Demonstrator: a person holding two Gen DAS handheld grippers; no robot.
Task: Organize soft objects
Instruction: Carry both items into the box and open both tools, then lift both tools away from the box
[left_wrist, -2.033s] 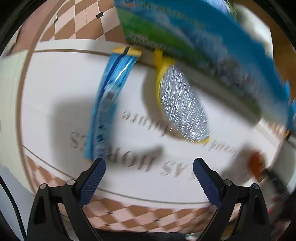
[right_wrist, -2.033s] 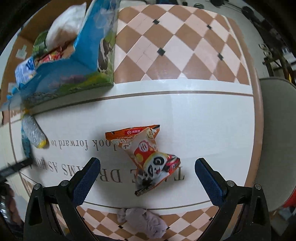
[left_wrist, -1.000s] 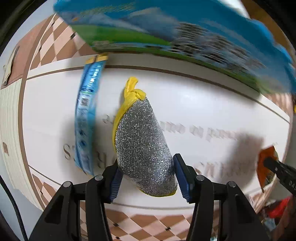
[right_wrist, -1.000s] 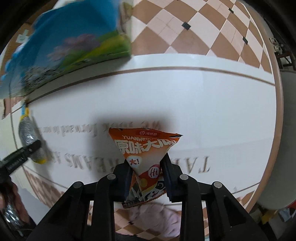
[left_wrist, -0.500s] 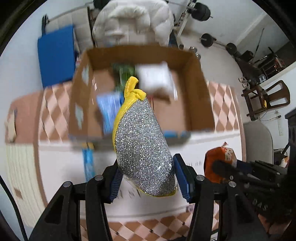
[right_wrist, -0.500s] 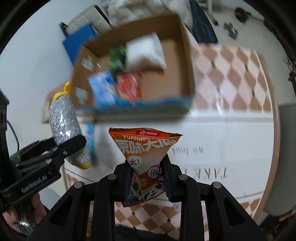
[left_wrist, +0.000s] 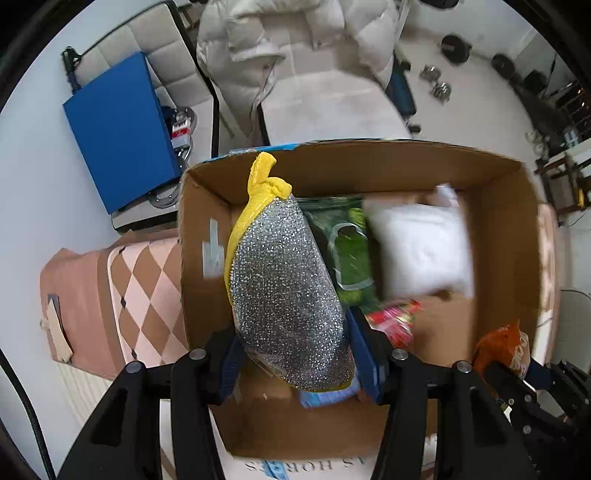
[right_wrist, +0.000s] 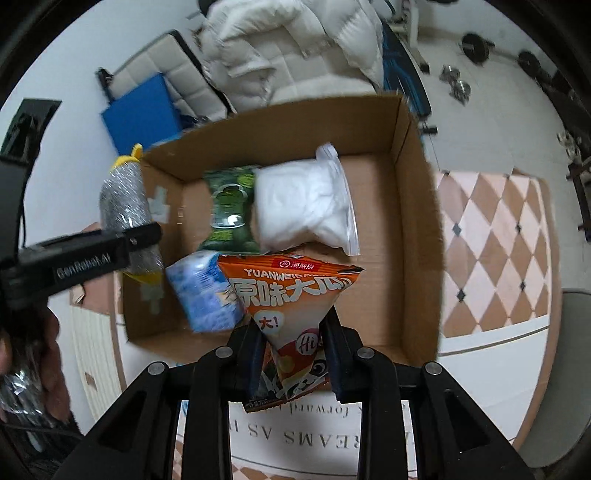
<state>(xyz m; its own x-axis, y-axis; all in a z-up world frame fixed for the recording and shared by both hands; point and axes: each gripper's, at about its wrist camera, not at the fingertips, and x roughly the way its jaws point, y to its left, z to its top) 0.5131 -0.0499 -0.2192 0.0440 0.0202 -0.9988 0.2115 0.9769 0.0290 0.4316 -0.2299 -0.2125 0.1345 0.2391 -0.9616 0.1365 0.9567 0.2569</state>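
My left gripper (left_wrist: 295, 358) is shut on a silver scouring sponge with a yellow edge (left_wrist: 284, 291) and holds it above the left part of an open cardboard box (left_wrist: 509, 236). The sponge also shows in the right wrist view (right_wrist: 125, 206). My right gripper (right_wrist: 293, 358) is shut on an orange snack packet (right_wrist: 291, 295) and holds it over the box's near side (right_wrist: 413, 206). The packet shows at the right in the left wrist view (left_wrist: 502, 350). Inside the box lie a white bag (right_wrist: 303, 203), a green packet (right_wrist: 229, 206) and a blue packet (right_wrist: 207, 295).
The box stands on a white table with lettering (right_wrist: 325, 435) over a checkered cloth (right_wrist: 491, 251). Behind it are a white padded jacket (right_wrist: 291, 48), a blue board (left_wrist: 122, 125) and dumbbells on the floor (right_wrist: 458, 85).
Both grippers have risen from the table with their loads and moved forward over the open box. The box inside now fills both views.
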